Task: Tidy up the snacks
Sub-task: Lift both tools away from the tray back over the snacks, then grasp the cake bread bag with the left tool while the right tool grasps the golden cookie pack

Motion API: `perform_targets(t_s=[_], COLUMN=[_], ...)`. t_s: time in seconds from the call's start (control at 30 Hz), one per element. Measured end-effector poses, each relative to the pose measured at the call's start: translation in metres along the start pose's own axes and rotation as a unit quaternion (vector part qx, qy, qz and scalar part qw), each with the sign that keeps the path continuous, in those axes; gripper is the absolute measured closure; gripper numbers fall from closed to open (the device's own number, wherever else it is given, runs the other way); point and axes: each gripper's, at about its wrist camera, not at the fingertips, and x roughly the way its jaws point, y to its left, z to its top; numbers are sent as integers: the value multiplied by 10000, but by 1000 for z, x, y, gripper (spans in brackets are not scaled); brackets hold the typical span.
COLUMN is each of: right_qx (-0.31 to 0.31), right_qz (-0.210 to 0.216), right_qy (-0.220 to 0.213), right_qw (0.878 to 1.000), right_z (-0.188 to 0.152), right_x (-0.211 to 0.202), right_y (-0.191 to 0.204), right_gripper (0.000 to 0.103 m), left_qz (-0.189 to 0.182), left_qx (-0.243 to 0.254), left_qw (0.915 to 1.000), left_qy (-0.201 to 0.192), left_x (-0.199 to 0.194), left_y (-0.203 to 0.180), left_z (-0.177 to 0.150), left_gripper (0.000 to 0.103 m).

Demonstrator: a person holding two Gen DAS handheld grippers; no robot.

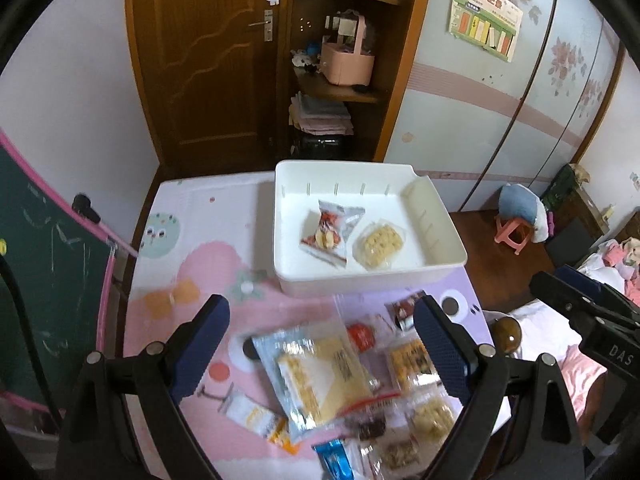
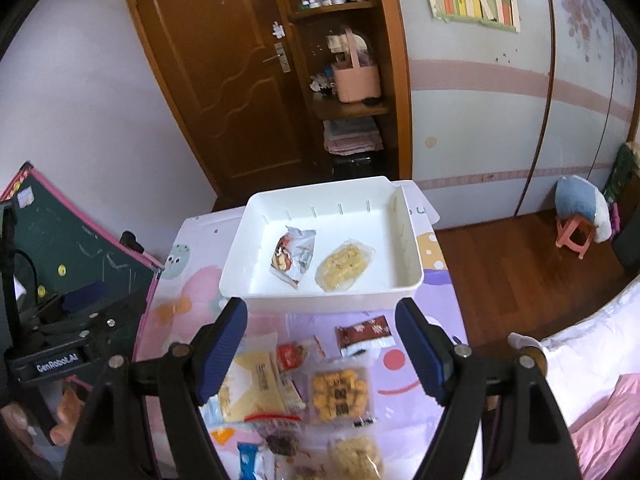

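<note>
Left gripper [image 1: 320, 344]: jaws apart, nothing clamped; held above the loose packets at lower centre of the left wrist view.
Right gripper [image 2: 320, 350]: jaws apart and empty, over the same heap.
White bin [image 2: 408, 240]: centre frame; two packets already inside.
Snack pile [image 2: 296, 396]: overlapping wrappers below the bin, blurred, so edges are perhaps misjudged.
Risk: two stacked packets could be pinched together, or a slick wrapper slipped.
Risk: the grippers, close side by side, could be knocked together.
</note>
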Motion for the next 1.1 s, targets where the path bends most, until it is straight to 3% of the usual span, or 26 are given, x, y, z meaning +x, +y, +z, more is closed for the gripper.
perform_targets(t_s=[0.27, 0.4, 0.47, 0.67, 0.77, 1.1], right_qx=[-208, -388, -468, -479, -441, -286], right_qz=[-9, -88, -70, -49, -100, -367], right_qy=[355, 343, 338, 641, 740, 1126], right_qw=[9992, 9986, 9983, 9968, 9962, 9926], right_z=[-36, -53, -62, -84, -91, -104], right_x=[-15, -22, -23, -1, 14, 67], right_y=[0, 5, 8, 9, 5, -11], right_gripper=[26, 13, 12, 11, 5, 4], left_qz=[15, 89, 119, 180, 163, 37], left_qx=[-300, -290, -258, -242, -281, -430], left_qw=[9995, 9995, 9996, 9981, 9965, 9887], left_qy=[55, 46, 91, 546, 772, 1434], left_x=[-19, -23, -19, 11, 28, 90], left_y=[9, 7, 4, 1, 2, 16], left_z=[-47, -63, -69, -86, -93, -106], left_gripper=[10, 10, 10, 10, 10, 10])
